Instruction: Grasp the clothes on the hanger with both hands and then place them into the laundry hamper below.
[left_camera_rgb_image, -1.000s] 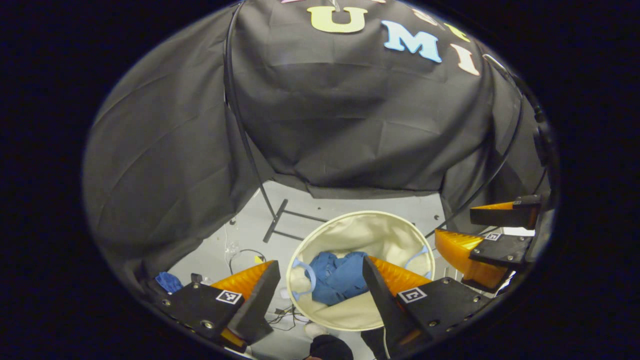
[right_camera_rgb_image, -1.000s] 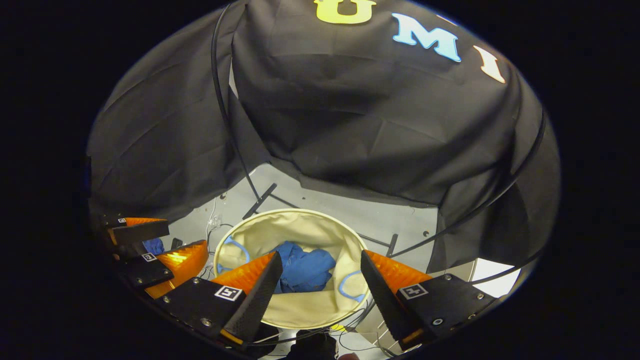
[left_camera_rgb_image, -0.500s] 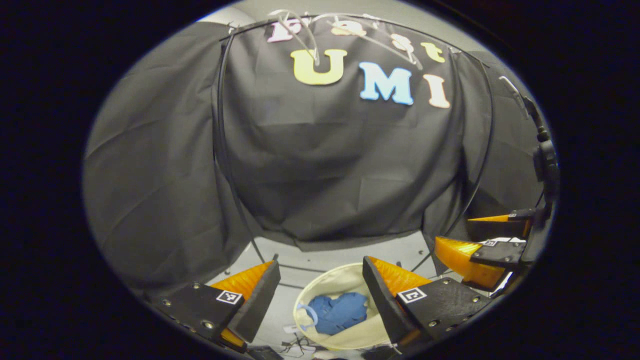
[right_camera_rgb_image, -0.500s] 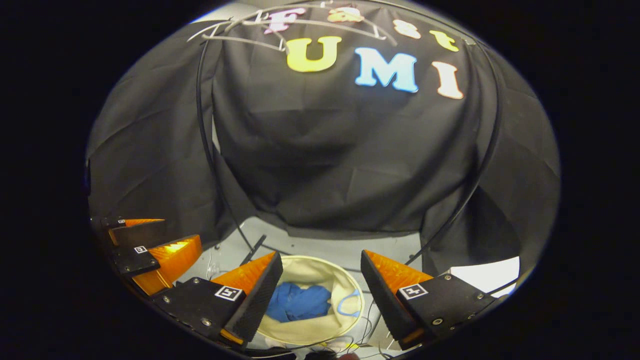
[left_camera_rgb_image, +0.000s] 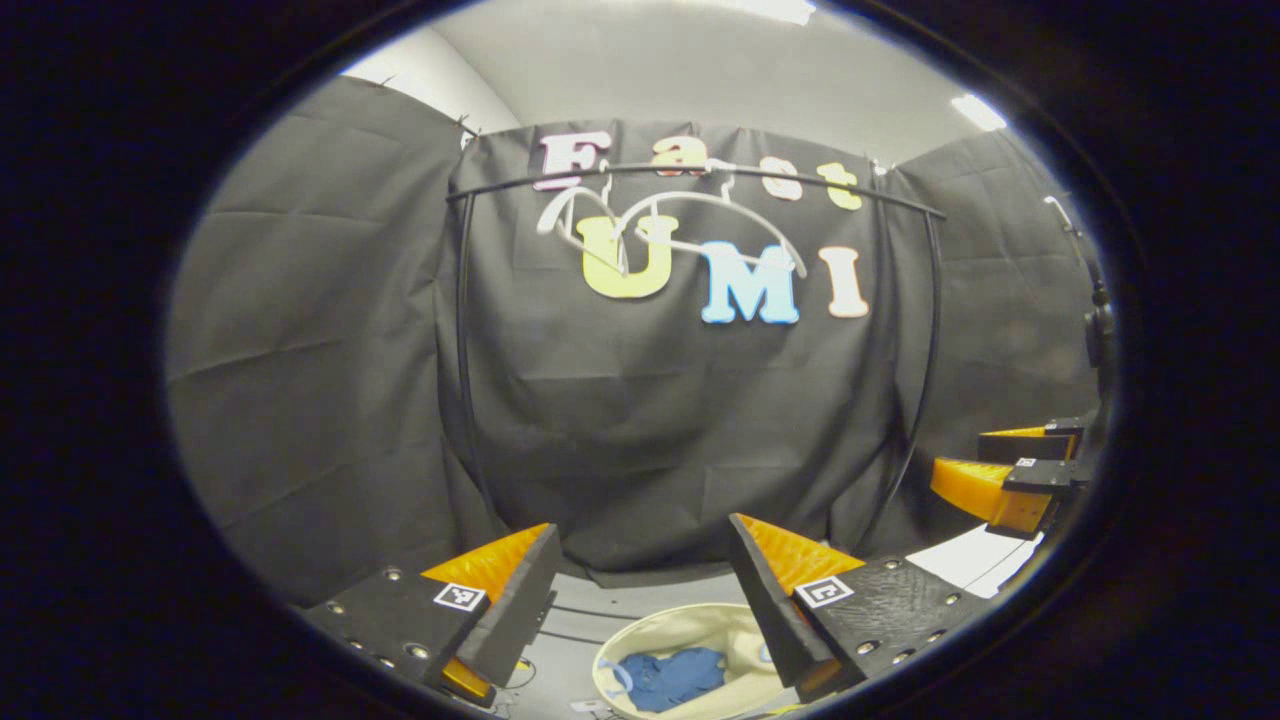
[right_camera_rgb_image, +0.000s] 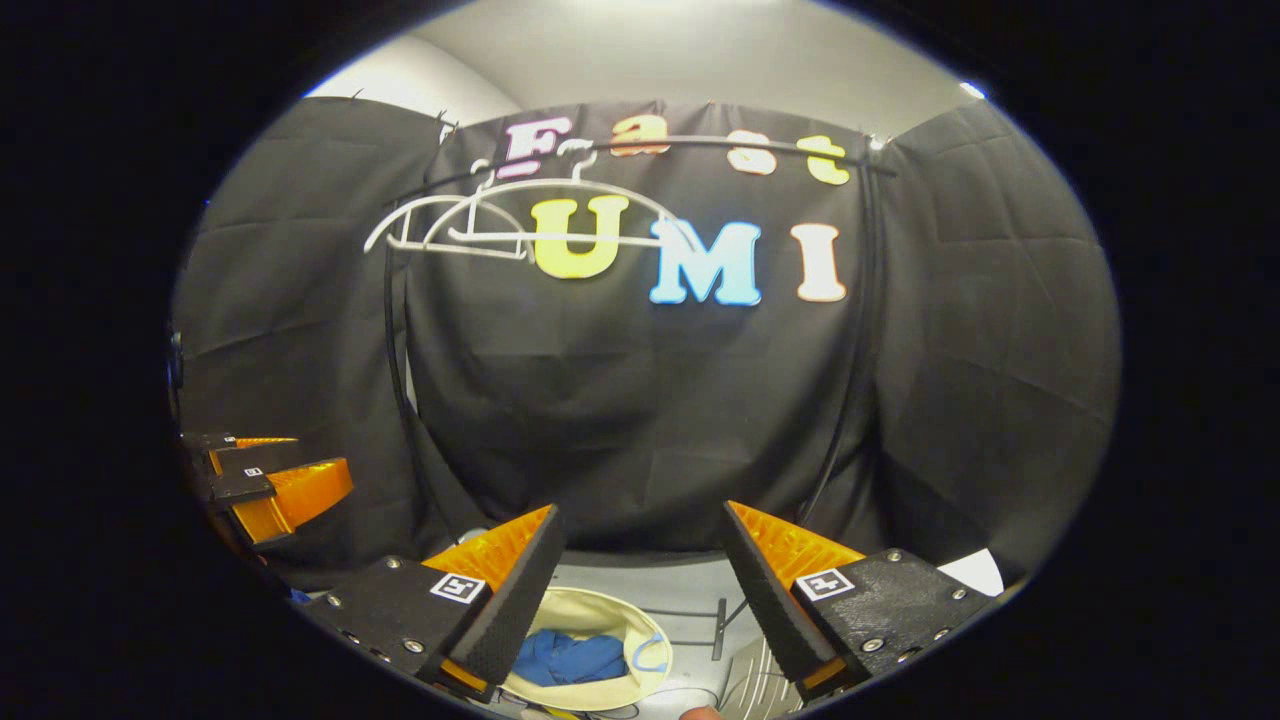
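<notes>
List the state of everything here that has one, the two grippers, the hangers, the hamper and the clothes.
left gripper: open, holding nothing.
right gripper: open, holding nothing.
hangers: bare, hooked on the rail.
laundry hamper: upright on the floor, mouth open.
blue clothes: crumpled inside the hamper.
</notes>
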